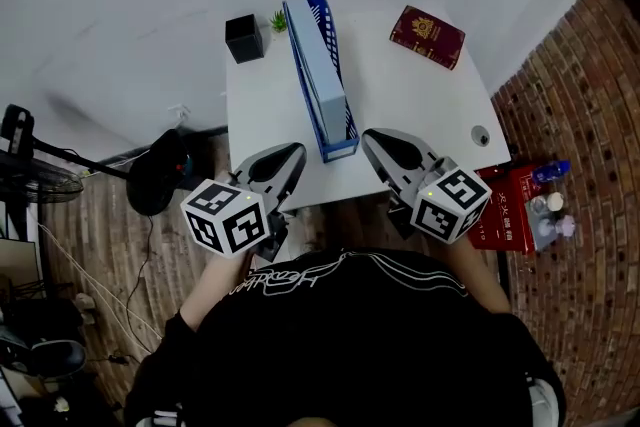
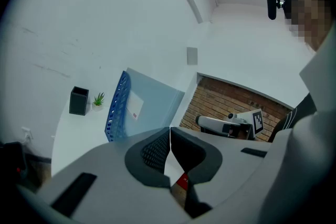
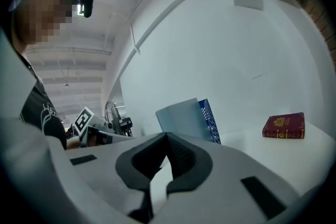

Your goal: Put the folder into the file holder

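A light blue folder [image 1: 318,65] stands on edge inside the blue mesh file holder [image 1: 338,150] in the middle of the white table [image 1: 420,105]. My left gripper [image 1: 294,152] hovers at the table's near edge just left of the holder's front end, jaws shut and empty. My right gripper [image 1: 371,137] sits just right of that front end, also shut on nothing. In the left gripper view the folder [image 2: 155,102] leans in the holder [image 2: 118,107] beyond the shut left gripper [image 2: 170,131]. The right gripper view shows the folder [image 3: 178,118] and holder [image 3: 210,120] above the shut right gripper [image 3: 167,136].
A black pen cup [image 1: 244,38] and a small green plant [image 1: 278,20] stand at the table's far left corner. A dark red booklet [image 1: 427,36] lies at the far right. A red box [image 1: 510,205] and bottles sit on the brick floor to the right; a black fan base [image 1: 160,173] stands left.
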{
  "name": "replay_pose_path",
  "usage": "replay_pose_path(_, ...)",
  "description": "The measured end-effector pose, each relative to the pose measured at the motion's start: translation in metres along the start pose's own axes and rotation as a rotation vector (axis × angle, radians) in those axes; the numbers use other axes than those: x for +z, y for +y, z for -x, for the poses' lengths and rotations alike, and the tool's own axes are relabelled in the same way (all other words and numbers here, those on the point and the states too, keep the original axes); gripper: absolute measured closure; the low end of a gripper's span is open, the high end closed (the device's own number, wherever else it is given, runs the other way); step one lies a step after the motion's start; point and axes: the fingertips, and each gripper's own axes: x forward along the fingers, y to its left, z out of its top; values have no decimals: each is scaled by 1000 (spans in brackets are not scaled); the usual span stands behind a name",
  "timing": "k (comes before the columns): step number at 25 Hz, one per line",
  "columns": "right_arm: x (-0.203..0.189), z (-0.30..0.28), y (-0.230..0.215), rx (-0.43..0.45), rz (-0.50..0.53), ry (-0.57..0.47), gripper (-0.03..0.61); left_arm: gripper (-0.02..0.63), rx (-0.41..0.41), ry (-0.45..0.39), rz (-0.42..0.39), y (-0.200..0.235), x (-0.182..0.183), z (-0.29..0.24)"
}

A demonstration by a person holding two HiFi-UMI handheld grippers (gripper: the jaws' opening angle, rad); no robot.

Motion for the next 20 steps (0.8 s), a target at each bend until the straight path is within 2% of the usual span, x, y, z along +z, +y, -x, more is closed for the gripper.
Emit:
replay_pose_path(8,-7,6,4,96,-60,-10,578,581,13,25,1,-11,-10,-9)
replay_pose_path(20,-4,22,2,98,-4,-8,578,581,39,12,-13,-28,-12,-9)
